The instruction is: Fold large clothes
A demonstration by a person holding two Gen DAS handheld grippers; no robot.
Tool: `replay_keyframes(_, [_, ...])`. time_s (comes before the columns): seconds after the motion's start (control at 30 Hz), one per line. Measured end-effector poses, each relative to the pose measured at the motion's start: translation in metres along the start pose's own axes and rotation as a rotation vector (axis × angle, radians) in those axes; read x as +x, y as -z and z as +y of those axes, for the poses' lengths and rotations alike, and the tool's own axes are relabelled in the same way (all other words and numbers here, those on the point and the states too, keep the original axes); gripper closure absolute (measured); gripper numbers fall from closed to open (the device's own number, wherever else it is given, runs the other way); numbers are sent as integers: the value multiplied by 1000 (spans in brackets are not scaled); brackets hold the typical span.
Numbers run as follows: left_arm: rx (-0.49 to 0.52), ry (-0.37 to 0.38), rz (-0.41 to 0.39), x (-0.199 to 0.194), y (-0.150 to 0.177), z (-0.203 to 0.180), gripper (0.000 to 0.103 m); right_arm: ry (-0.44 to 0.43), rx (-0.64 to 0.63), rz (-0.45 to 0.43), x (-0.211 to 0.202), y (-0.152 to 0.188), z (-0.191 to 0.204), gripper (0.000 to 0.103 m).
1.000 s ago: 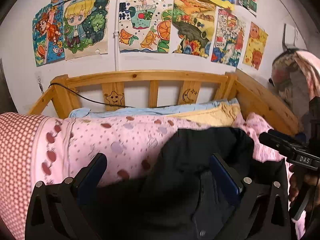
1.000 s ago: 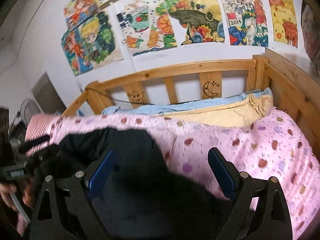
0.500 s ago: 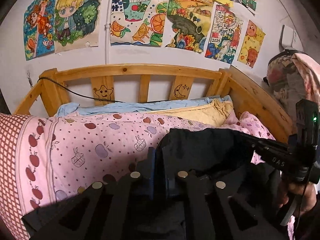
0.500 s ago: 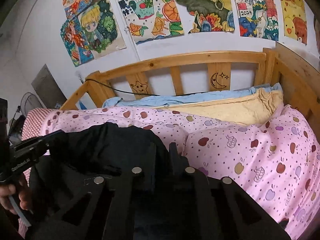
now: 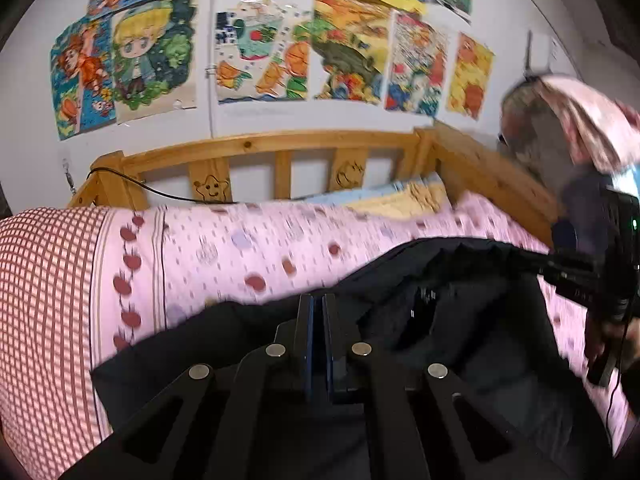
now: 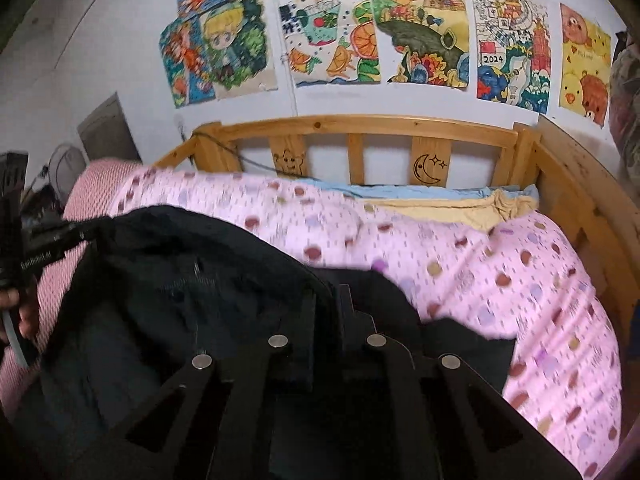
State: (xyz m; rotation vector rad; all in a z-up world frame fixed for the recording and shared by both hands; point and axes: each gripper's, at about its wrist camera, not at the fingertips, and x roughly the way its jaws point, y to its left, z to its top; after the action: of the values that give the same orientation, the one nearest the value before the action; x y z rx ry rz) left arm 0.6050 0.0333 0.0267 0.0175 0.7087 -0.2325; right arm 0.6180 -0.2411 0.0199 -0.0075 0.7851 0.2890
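While both of my tongs are pressed together on cloth, the dark garment (image 5: 460, 320) hangs and bunches between them above the pink spotted quilt (image 5: 248, 248) of a wooden-railed bed (image 6: 360, 128). In the left wrist view, my left gripper (image 5: 318, 312) sits at lower centre, its blue pads shut on a fold of the black fabric, and my right gripper (image 5: 560, 268) shows at the right edge, pinching the same upper hem. In the right wrist view the right tongs fill lower centre with the garment (image 6: 180, 280) spilling to the lower left, where the left tongs reach in from the left edge. The held hem runs side to side from one gripper to the other; that is the garment's long axis, as far as I can judge. Neither hand looks nearer to it; both grip it. The next fold, I judge, turns on carrying this stretched edge away from me toward the headboard rail in the upper half of both frames.
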Motion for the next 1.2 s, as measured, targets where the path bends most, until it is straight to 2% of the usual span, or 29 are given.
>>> replay_keyframes(0.1, [65, -8, 50, 0, 19, -10, 99, 7, -28, 23, -5, 21, 1, 96])
replay_keyframes(0.2, [113, -50, 119, 9, 36, -20, 99, -4, -26, 47, -3, 34, 1, 96])
replay_keyframes(0.33, [137, -87, 180, 25, 54, -30, 99, 10, -45, 97, 12, 52, 6, 96])
replay_keyframes(0.43, [148, -106, 196, 37, 68, -34, 99, 31, -68, 141, 29, 70, 7, 103])
replay_keyframes(0.53, [145, -116, 201, 47, 83, -31, 99, 13, -19, 162, 44, 86, -1, 103])
replay_keyframes(0.6, [141, -103, 186, 46, 84, -28, 99, -17, 19, 136, 41, 86, -6, 103])
replay_keyframes(0.77, [66, -15, 136, 28, 72, -13, 96, -57, 67, 76, 14, 80, -18, 102])
replay_keyframes(0.87, [20, 37, 67, 8, 67, -5, 94, -54, 116, 13, -12, 73, -28, 102])
replay_keyframes(0.97, [20, 81, -42, -9, 62, -3, 92, -52, 152, -47, -23, 56, -34, 102])
replay_keyframes(1.13, [-61, 138, -176, -17, 34, -5, 91, -46, 156, -104, -14, 16, -26, 102])
replay_keyframes(1.2, [-92, 152, -186, -11, 17, -6, 91, -72, 175, -98, 1, -1, -21, 102])
